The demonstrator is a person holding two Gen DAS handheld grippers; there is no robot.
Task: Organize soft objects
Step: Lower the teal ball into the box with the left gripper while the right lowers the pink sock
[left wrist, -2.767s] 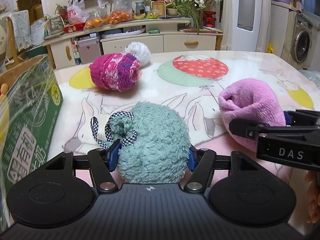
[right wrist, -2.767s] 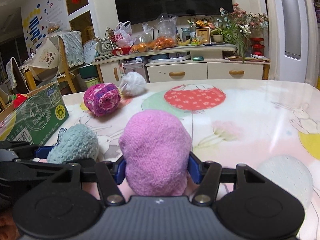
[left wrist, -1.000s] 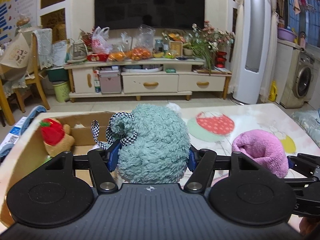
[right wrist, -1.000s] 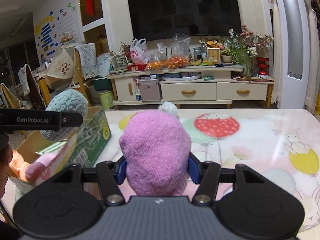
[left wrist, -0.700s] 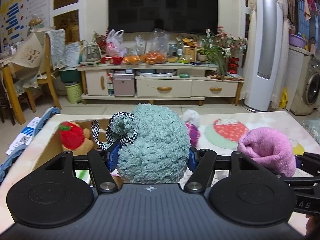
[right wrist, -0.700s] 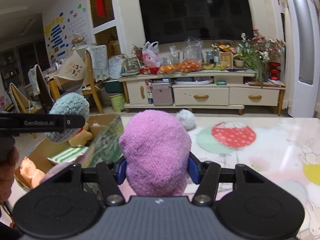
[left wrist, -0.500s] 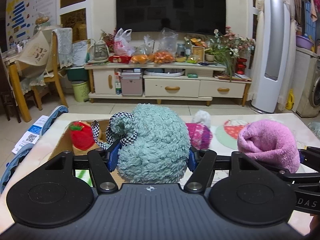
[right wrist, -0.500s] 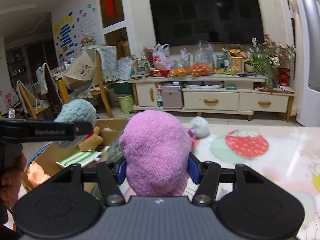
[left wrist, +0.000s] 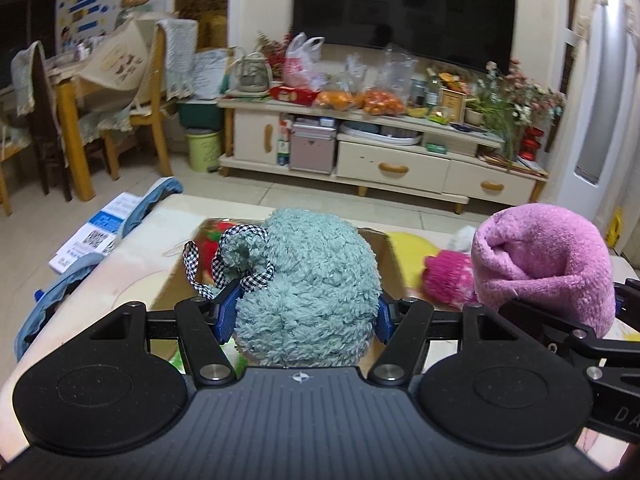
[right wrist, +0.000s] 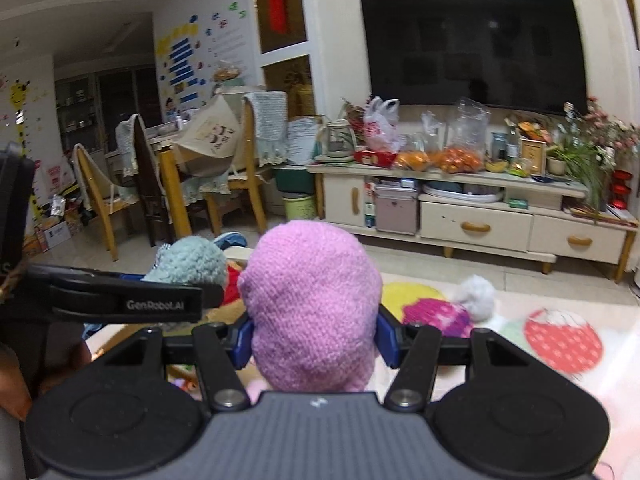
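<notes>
My left gripper (left wrist: 302, 316) is shut on a fluffy teal hat (left wrist: 308, 284) with a checked ribbon, held above a cardboard box (left wrist: 390, 258). A red plush toy (left wrist: 208, 242) lies in the box. My right gripper (right wrist: 314, 338) is shut on a rolled pink knit hat (right wrist: 314, 304), held in the air just right of the box; it also shows in the left wrist view (left wrist: 540, 264). The teal hat shows in the right wrist view (right wrist: 188, 260) to the left. A magenta patterned hat (right wrist: 434, 316) with a white pompom (right wrist: 476, 290) lies on the table.
The table has a rabbit-print cover (right wrist: 560, 344). Its far edge (left wrist: 180, 200) is close behind the box. Beyond stand a TV cabinet (left wrist: 384, 160), wooden chairs (left wrist: 132, 120) and a green bin (left wrist: 204, 148). A blue cloth (left wrist: 52, 300) hangs at the table's left edge.
Both grippers lifted their hats off the table and swung left. The left one has come over the box. The magenta hat has not moved.
</notes>
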